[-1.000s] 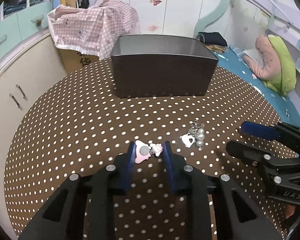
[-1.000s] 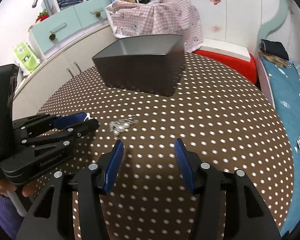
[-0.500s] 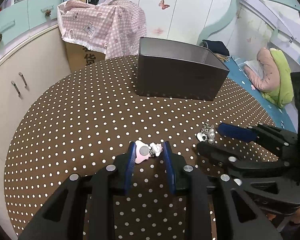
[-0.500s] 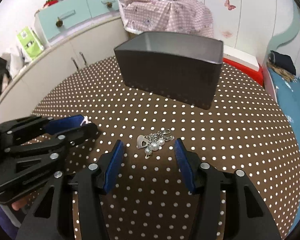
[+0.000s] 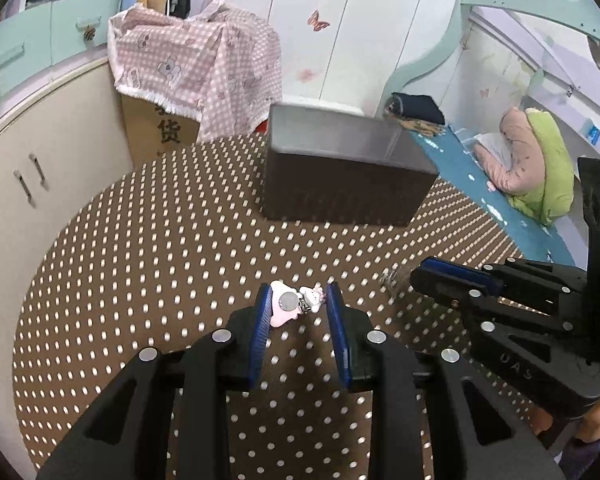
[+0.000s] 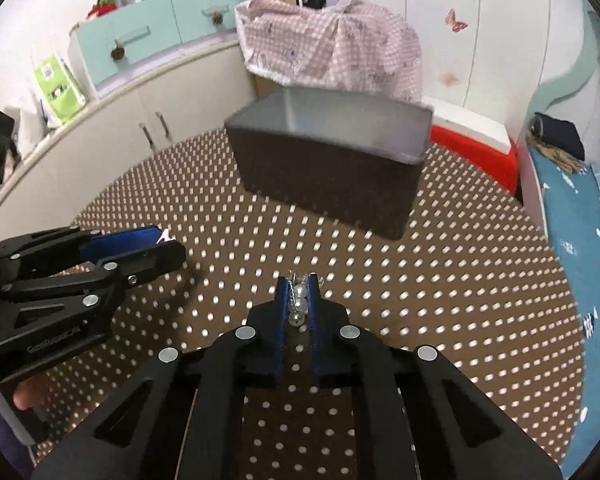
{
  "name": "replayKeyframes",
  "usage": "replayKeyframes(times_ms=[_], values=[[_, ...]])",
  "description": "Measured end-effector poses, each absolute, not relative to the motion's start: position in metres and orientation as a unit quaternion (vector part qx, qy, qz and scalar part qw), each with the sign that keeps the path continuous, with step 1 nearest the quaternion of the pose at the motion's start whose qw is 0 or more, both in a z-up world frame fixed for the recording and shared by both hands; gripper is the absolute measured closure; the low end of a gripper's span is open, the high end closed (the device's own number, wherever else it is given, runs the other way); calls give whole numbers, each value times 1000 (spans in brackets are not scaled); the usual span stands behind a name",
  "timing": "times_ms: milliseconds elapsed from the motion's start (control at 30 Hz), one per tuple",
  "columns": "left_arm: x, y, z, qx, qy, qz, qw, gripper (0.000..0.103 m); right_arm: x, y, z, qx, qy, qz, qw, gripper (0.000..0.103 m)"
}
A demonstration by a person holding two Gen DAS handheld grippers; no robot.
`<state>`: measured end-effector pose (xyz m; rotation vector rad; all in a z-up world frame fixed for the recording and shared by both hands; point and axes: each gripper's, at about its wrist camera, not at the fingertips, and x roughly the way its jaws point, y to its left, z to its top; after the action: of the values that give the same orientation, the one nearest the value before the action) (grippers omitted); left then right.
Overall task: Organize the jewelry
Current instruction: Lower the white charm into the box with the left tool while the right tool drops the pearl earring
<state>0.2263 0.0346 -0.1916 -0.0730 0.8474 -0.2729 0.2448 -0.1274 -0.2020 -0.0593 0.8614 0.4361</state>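
The dark box (image 5: pixel 344 184) stood ahead of both on the dotted desk (image 5: pixel 148 264). The left hand-held gripper (image 5: pixel 300 312) clenched the pink charm (image 5: pixel 286 308); the right hand-held gripper (image 6: pixel 298 300), slightly nearer the box, gripped the pearl charm (image 6: pixel 299 304).

left gripper (image 5: pixel 296 306): black frame with blue pads, fingers (image 5: pixel 260 320) level and pointing forward, jaws drawn in on a pink charm (image 5: pixel 286 308) held between the tips
left gripper, from the right wrist view (image 6: pixel 140 248): enters from the left side, low, fingers stacked one above the other
right gripper (image 6: pixel 297 300): jaws nearly together, blue pads pinching a bead charm (image 6: pixel 299 304) at the tips, fingers (image 6: pixel 281 320) level
right gripper, from the left wrist view (image 5: pixel 444 276): comes in from the right, tips level with the left tips, just beside them
hand: bare skin under each frame at the picture edges, little else visible
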Motion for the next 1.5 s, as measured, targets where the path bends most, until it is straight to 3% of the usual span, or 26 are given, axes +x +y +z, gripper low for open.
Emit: replayKeyframes(times_ms=[533, 867, 1500], values=[[263, 8, -108, -24, 356, -196, 913, 77, 255, -147, -98, -35, 324, 201, 924, 93], [301, 2, -82, -24, 354, -208, 911, 77, 280, -146, -45, -48, 286, 195, 937, 93], [365, -11, -152, -14, 445, -194, 874, 77, 345, -137, -105, -34, 350, 193, 916, 93]])
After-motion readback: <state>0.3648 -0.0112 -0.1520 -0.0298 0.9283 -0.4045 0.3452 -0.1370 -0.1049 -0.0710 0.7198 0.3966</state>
